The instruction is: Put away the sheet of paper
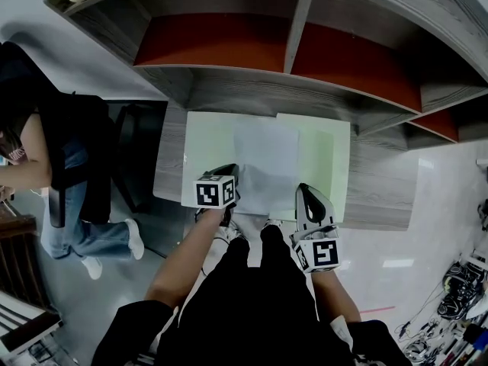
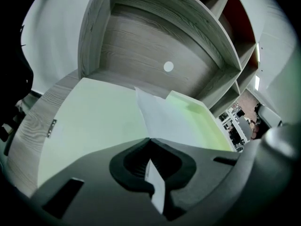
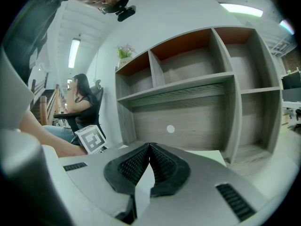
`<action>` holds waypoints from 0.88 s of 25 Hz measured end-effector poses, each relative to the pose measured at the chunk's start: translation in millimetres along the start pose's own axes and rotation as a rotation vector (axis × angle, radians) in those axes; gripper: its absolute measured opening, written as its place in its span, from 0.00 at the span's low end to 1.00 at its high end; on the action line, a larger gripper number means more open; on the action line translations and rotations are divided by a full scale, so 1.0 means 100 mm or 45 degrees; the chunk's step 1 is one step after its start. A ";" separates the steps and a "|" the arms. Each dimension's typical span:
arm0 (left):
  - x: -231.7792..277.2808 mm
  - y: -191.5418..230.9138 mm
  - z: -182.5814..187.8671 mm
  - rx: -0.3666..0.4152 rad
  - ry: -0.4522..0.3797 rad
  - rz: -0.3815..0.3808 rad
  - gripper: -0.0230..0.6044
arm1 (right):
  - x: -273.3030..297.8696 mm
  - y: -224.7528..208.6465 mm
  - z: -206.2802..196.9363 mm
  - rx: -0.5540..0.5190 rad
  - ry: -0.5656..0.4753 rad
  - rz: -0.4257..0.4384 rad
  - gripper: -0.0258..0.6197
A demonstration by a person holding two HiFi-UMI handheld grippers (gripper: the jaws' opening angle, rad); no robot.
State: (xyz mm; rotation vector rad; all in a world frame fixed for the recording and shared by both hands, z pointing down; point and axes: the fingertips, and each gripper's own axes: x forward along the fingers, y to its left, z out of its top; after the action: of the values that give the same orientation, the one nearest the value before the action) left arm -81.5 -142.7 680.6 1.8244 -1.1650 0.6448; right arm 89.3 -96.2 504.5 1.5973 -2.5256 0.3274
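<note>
A white sheet of paper (image 1: 265,162) lies out over a pale green mat (image 1: 206,139) on the grey wooden desk (image 1: 171,152). Its near edge is lifted towards me. My left gripper (image 1: 231,172) is shut on the sheet's near left corner, and my right gripper (image 1: 303,191) is shut on its near right corner. In the left gripper view the sheet (image 2: 162,117) runs from the closed left gripper (image 2: 149,140) across the mat (image 2: 94,112). In the right gripper view a strip of paper (image 3: 142,187) shows between the closed pads of the right gripper (image 3: 150,146).
A grey shelf unit (image 1: 305,29) with open compartments, some with red backs, stands on the desk behind the mat. A seated person (image 1: 69,151) and a dark chair (image 1: 141,151) are at the left. Cables (image 1: 457,296) lie on the floor at the right.
</note>
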 end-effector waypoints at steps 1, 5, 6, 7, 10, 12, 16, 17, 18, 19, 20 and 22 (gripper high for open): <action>0.02 -0.04 0.00 0.002 0.004 -0.007 0.05 | 0.00 -0.01 -0.01 0.001 0.001 -0.001 0.07; 0.10 -0.22 -0.01 0.015 0.017 -0.036 0.05 | -0.03 -0.08 -0.03 0.011 0.004 -0.012 0.07; 0.12 -0.25 -0.02 0.006 0.021 -0.043 0.05 | -0.04 -0.09 -0.04 0.015 0.004 -0.014 0.07; 0.14 -0.29 -0.03 -0.002 0.023 -0.051 0.05 | -0.04 -0.11 -0.04 0.019 0.003 -0.016 0.07; 0.20 -0.43 -0.01 0.003 0.014 -0.075 0.05 | -0.07 -0.16 -0.04 0.020 0.001 -0.021 0.07; 0.25 -0.52 -0.01 0.020 0.014 -0.090 0.05 | -0.08 -0.19 -0.04 0.019 0.001 -0.027 0.07; 0.33 -0.72 -0.03 0.034 0.031 -0.128 0.05 | -0.12 -0.26 -0.06 0.027 0.001 -0.044 0.07; 0.35 -0.78 -0.02 0.036 0.031 -0.143 0.05 | -0.13 -0.28 -0.07 0.028 0.001 -0.046 0.07; 0.37 -0.84 -0.02 0.035 0.032 -0.160 0.05 | -0.14 -0.30 -0.07 0.031 0.000 -0.048 0.07; 0.39 -0.89 -0.02 0.032 0.036 -0.174 0.05 | -0.15 -0.32 -0.07 0.033 -0.001 -0.051 0.07; 0.42 -0.93 -0.03 0.031 0.041 -0.184 0.05 | -0.16 -0.34 -0.07 0.033 -0.003 -0.056 0.07; 0.47 -1.01 -0.04 0.037 0.050 -0.198 0.05 | -0.19 -0.39 -0.06 0.031 -0.006 -0.064 0.07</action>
State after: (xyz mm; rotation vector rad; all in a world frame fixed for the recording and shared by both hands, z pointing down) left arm 30.2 -140.3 680.2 1.8967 -0.9814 0.6083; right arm 132.4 -94.4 510.9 1.6692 -2.4895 0.3502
